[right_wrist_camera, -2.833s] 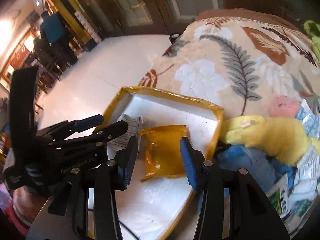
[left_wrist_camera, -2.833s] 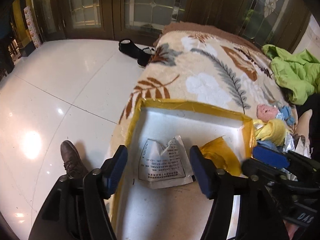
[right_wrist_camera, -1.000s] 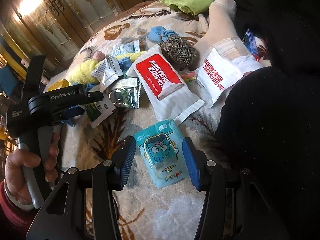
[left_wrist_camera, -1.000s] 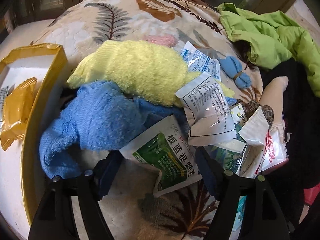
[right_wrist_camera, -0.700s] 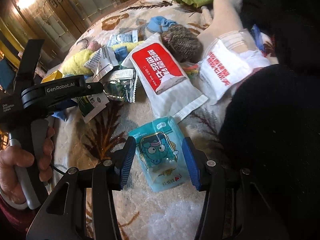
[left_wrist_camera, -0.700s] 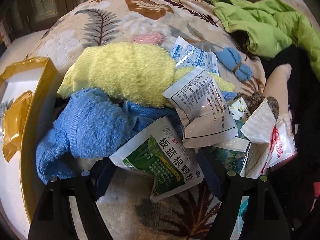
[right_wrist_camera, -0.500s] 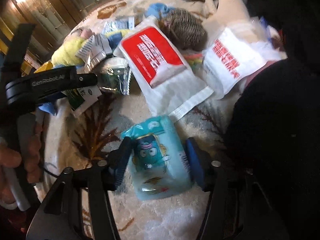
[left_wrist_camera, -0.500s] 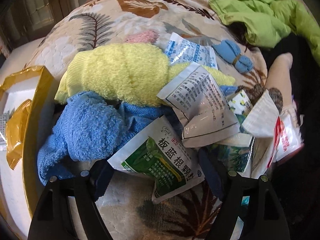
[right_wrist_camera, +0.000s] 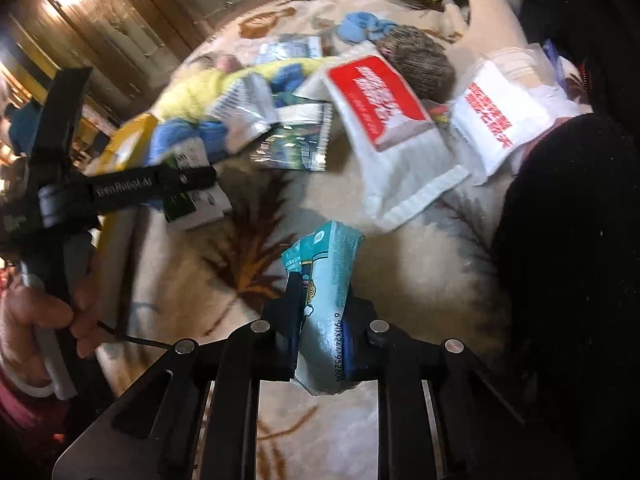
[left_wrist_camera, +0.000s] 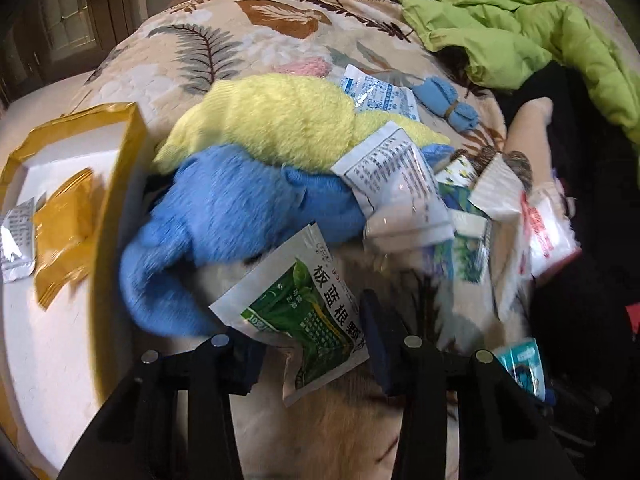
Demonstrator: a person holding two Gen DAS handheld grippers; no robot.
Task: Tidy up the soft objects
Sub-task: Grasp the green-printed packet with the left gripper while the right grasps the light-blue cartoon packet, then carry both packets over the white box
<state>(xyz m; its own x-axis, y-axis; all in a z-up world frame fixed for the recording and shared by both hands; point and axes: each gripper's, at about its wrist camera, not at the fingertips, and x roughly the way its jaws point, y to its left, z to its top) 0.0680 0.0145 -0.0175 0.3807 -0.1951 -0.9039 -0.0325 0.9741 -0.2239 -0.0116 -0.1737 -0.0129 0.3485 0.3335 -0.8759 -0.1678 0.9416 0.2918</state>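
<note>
The right gripper [right_wrist_camera: 320, 332], jaws just closed, pinches a teal packet [right_wrist_camera: 324, 280] at lower centre; the left gripper [left_wrist_camera: 308, 344], jaws just narrowing, seemingly clamps a green sachet [left_wrist_camera: 304, 300].

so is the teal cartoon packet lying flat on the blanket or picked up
Picked up. The right claw is shut on the teal cartoon packet, which is pinched into a fold and stands up between the pads instead of lying flat on the leaf-print blanket.
</note>
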